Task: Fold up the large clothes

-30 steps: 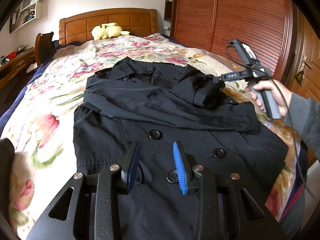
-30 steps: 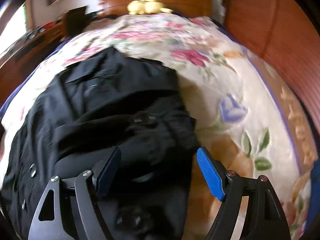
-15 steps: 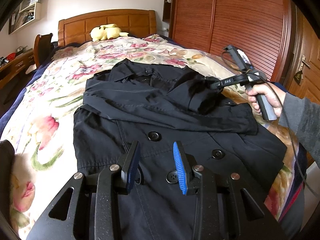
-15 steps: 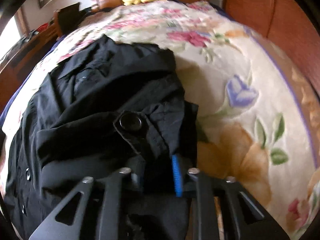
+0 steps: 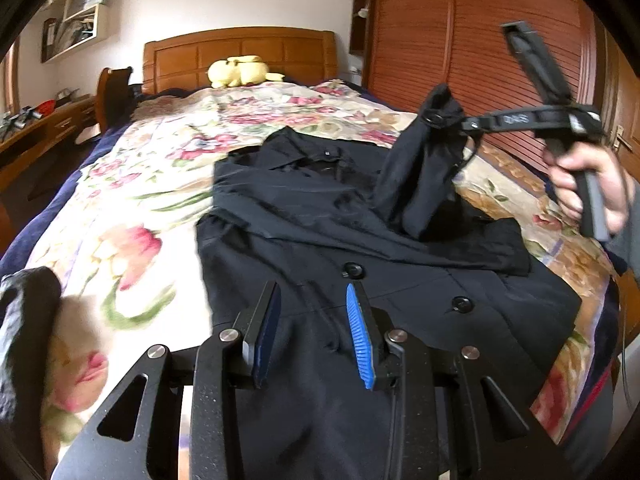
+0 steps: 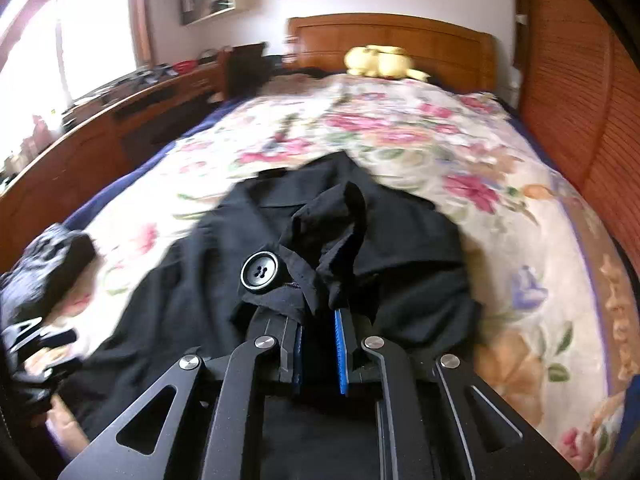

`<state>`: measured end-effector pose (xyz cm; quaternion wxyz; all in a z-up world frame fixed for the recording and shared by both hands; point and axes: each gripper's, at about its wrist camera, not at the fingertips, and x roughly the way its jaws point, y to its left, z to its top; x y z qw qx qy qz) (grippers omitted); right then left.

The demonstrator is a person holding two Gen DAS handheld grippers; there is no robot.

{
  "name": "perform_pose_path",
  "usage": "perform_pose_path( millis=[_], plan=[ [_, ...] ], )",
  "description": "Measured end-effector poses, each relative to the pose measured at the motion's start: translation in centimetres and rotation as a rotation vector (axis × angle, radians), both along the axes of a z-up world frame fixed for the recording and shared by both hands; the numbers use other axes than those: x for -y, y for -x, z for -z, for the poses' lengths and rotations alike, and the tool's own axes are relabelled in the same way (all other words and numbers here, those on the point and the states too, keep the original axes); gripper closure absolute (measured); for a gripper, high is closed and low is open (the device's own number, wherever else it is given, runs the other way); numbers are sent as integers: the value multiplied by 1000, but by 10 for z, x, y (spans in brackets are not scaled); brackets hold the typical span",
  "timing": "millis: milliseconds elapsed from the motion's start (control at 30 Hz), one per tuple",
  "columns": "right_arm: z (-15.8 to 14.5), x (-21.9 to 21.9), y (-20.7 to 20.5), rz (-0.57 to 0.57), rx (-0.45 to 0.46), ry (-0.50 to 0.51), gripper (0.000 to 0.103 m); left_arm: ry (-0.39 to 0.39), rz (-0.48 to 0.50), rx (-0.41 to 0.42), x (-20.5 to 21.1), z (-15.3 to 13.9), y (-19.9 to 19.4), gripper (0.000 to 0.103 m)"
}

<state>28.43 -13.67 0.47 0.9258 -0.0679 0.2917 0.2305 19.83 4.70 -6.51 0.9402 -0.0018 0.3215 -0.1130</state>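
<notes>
Floral-quilted bed point(image 5: 152, 184), black coat point(image 5: 320, 240) spread: right tongs point(image 6: 318, 344) clamped on lifted sleeve cuff point(image 6: 304, 248), left tongs point(image 5: 312, 320) agape, empty; probably folding sleeve across next.

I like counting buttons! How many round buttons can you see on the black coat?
3. On the black coat, one button sits ahead of the left gripper, another button lies farther right, and a cuff button is on the sleeve held by the right gripper. More may be hidden.

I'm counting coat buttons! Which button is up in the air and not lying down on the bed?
The button on the sleeve cuff, pinched and lifted by the right gripper. The other buttons lie flat on the black coat.
</notes>
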Motion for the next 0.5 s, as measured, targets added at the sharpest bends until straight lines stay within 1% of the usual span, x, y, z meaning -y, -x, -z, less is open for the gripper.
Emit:
perform_pose_path(
  millis=[67, 133, 200, 267, 300, 433, 500],
  plan=[
    [4, -16, 16, -37, -3, 2, 89, 1, -19, 0, -9, 0, 2, 68],
    [10, -30, 30, -54, -11, 21, 85, 2, -35, -2, -15, 1, 4, 68],
    [14, -29, 41, -56, -22, 36, 76, 1, -46, -9, -19, 4, 3, 68],
    [16, -29, 56, -59, -24, 43, 71, -6, -48, -22, -20, 7, 3, 68],
    [16, -29, 61, -61, -24, 44, 67, -11, -49, -25, -19, 9, 3, 68],
    [13, -18, 83, -77, -50, 50, 53, -27, -40, -35, -15, 14, 3, 68],
    [6, -14, 93, -94, -53, 60, 43, -35, -38, -39, -13, 16, 2, 68]
  ],
)
